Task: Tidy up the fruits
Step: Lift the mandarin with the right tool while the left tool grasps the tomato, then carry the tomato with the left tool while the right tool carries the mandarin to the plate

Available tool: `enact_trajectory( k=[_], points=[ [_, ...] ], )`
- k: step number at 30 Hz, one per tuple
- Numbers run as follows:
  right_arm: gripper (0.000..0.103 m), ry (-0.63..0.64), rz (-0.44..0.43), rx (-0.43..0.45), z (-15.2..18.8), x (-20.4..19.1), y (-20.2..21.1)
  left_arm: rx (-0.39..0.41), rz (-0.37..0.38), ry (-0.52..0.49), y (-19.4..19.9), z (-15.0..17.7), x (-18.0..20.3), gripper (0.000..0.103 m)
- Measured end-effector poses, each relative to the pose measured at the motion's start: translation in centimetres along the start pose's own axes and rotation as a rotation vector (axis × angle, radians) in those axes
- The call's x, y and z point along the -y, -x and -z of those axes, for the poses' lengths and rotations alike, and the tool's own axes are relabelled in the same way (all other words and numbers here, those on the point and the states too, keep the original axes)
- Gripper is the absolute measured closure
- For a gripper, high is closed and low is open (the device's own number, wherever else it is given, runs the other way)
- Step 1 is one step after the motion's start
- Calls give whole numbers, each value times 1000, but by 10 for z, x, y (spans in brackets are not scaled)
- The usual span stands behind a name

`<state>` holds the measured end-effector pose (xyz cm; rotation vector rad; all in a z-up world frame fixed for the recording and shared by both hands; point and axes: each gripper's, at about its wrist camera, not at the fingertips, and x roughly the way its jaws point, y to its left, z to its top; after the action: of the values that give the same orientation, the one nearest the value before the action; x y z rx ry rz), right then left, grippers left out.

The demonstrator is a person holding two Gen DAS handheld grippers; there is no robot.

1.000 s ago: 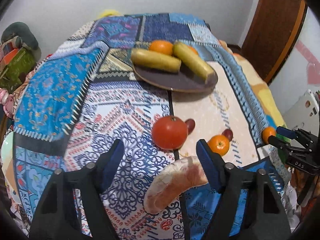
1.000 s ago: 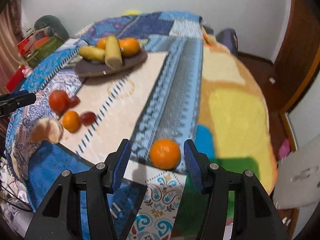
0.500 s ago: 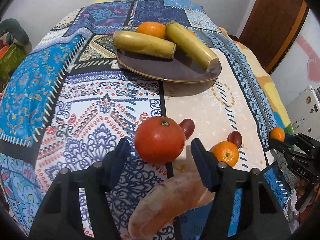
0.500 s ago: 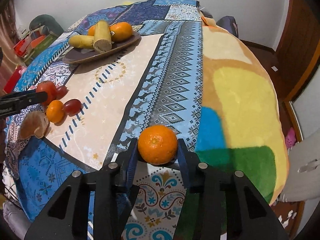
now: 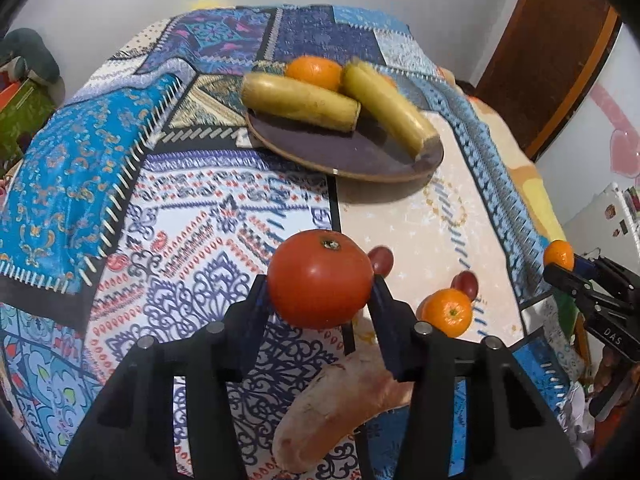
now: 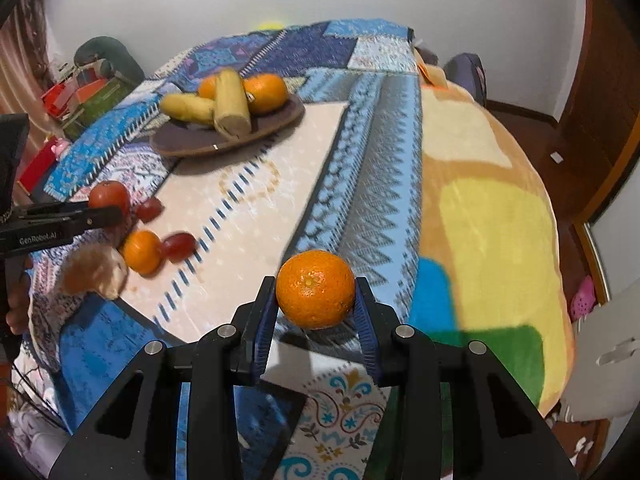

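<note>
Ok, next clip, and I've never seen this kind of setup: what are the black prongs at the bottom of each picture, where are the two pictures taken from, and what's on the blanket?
No robot arm here: a person holds a pair of hand tongs in each hand, and each carries a wide-angle camera looking along its two fingers.

In the left camera's picture, the left tongs have a tomato between their jaws, which are closing on it. In the right camera's picture, the right tongs grip an orange.

On the patterned blanket sits a dark plate with two yellow bananas and at least one orange. Loose nearby are a small orange, two red grapes and a pale, pinkish long piece, possibly a sweet potato. Each picture also shows the other tongs at its edge.
</note>
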<state>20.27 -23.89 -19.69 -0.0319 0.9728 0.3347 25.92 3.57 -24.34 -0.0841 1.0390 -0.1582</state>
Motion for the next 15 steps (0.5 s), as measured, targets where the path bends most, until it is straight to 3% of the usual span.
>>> enact_trajectory(
  k=[15],
  points=[
    [69,105,-45,104,-54,-39,5,138,29,12,39,-42,-5,54]
  ],
)
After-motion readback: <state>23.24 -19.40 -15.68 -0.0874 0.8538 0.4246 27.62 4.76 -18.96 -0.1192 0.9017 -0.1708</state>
